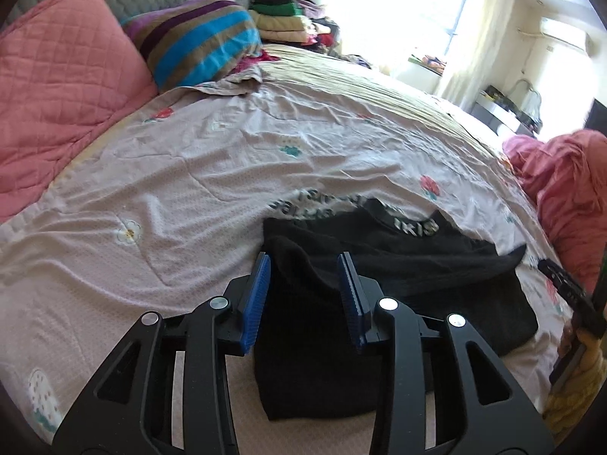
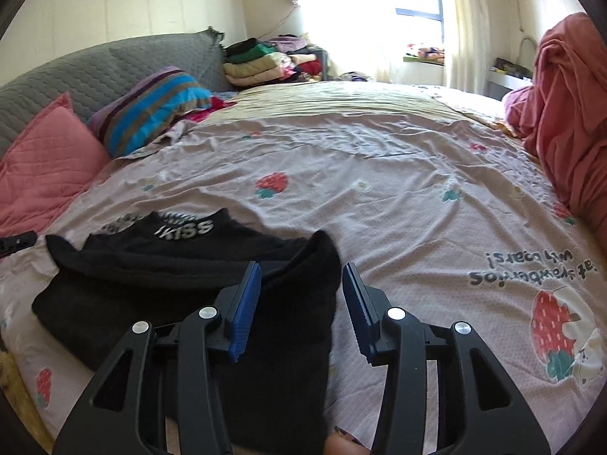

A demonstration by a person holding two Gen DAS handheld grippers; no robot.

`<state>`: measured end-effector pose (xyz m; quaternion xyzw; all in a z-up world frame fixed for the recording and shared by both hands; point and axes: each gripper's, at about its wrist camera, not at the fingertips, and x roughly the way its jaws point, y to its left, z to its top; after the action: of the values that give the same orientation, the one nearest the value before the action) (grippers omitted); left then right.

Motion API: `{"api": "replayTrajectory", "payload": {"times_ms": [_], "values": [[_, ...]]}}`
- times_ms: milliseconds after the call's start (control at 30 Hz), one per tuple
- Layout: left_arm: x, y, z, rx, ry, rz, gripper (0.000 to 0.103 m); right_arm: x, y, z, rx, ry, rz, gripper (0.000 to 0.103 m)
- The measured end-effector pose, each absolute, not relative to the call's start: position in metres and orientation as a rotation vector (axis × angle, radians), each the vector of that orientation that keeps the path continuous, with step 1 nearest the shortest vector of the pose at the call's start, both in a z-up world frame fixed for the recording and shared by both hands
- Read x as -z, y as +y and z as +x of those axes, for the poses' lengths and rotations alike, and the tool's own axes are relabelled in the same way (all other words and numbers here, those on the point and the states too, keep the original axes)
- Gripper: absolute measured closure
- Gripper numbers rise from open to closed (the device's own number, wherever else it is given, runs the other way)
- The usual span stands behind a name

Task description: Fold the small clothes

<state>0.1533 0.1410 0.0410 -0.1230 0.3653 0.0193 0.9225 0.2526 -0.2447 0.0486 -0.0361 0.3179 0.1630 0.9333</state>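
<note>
A black garment (image 1: 398,265) with white lettering at its collar lies partly folded on the pink printed bedsheet (image 1: 189,189). It also shows in the right wrist view (image 2: 170,261). My left gripper (image 1: 305,265) is open, its blue pads on either side of a raised black fold at the garment's left end. My right gripper (image 2: 303,273) is open, its pads on either side of a raised black fold at the garment's right end. Neither pair of pads is closed on the cloth.
A pink quilted pillow (image 1: 57,87) and a striped pillow (image 1: 197,41) lie at the headboard. Folded clothes (image 2: 258,62) are stacked at the far side. A bunched pink blanket (image 2: 569,113) lies at the right. The bedsheet (image 2: 379,174) stretches ahead.
</note>
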Motion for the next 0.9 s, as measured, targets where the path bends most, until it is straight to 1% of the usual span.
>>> {"api": "replayTrajectory", "payload": {"times_ms": [33,67,100,133,267,333,600,667,733,900], "values": [[-0.038,0.135,0.151,-0.023,0.765,-0.235,0.078,-0.047,-0.242,0.249,-0.359,0.665,-0.082,0.071],[-0.035,0.131,0.15,-0.014,0.777,-0.222,0.081,-0.045,-0.238,0.246,-0.385,0.683,-0.095,0.081],[-0.029,0.124,0.149,0.002,0.801,-0.2,0.089,-0.042,-0.233,0.243,-0.404,0.699,-0.11,0.083],[-0.019,0.116,0.15,0.017,0.831,-0.178,0.094,-0.039,-0.228,0.241,-0.419,0.715,-0.127,0.083],[0.015,0.096,0.161,0.019,0.918,-0.124,0.094,-0.015,-0.204,0.245,-0.434,0.805,-0.207,0.084],[0.022,0.093,0.169,0.005,0.922,-0.112,0.094,-0.001,-0.194,0.255,-0.423,0.847,-0.226,0.084],[0.022,0.106,0.203,-0.021,0.913,-0.161,0.094,0.011,-0.178,0.299,-0.407,0.89,-0.167,0.084],[0.021,0.108,0.211,-0.027,0.91,-0.174,0.092,0.01,-0.179,0.311,-0.388,0.891,-0.131,0.084],[0.019,0.114,0.219,-0.039,0.905,-0.196,0.087,0.008,-0.183,0.321,-0.374,0.893,-0.099,0.084],[0.017,0.133,0.233,-0.086,0.891,-0.244,0.086,0.004,-0.193,0.339,-0.314,0.865,-0.062,0.084]]}}
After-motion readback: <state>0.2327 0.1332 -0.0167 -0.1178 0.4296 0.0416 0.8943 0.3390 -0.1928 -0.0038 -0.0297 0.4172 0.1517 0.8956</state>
